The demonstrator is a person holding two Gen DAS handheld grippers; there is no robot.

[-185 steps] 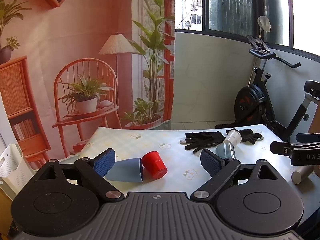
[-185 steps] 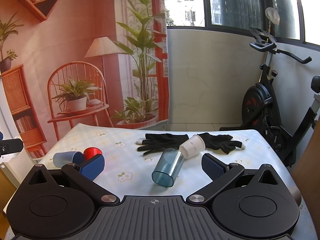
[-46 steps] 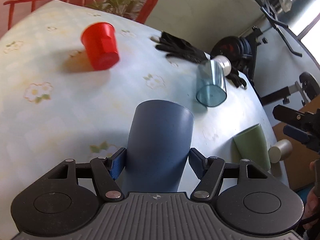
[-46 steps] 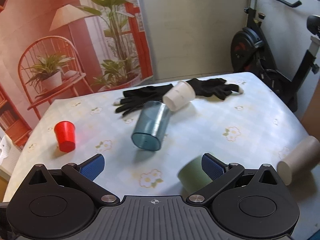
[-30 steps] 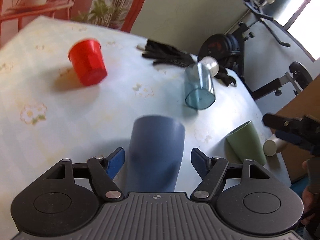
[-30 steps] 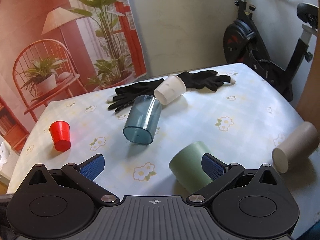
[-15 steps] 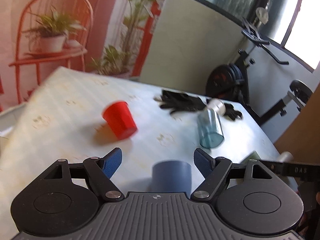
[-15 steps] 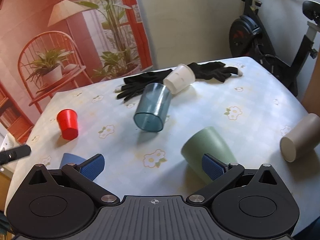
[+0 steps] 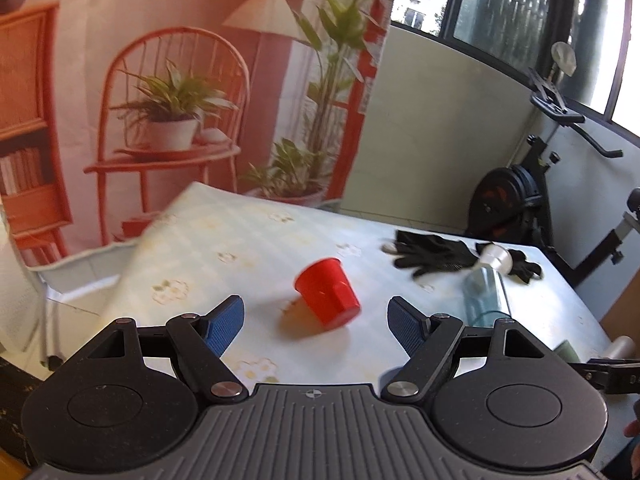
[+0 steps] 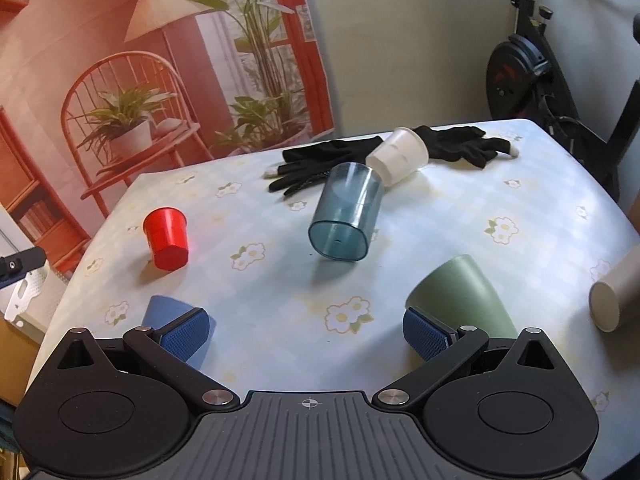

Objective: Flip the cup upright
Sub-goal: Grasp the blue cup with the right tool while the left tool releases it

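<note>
Once clamped on the blue cup [image 10: 160, 312], left gripper [image 9: 316, 320] now spread, apparently withdrawn.

Black left gripper [image 9: 315, 322], blue ribbed pads, silver pivot screws; right gripper [image 10: 307, 334] identical

A printed red backdrop [image 9: 120, 60] hangs beside dark-framed windows [image 9: 500, 8]; an exercise bike [image 9: 532, 200] stands behind.
</note>
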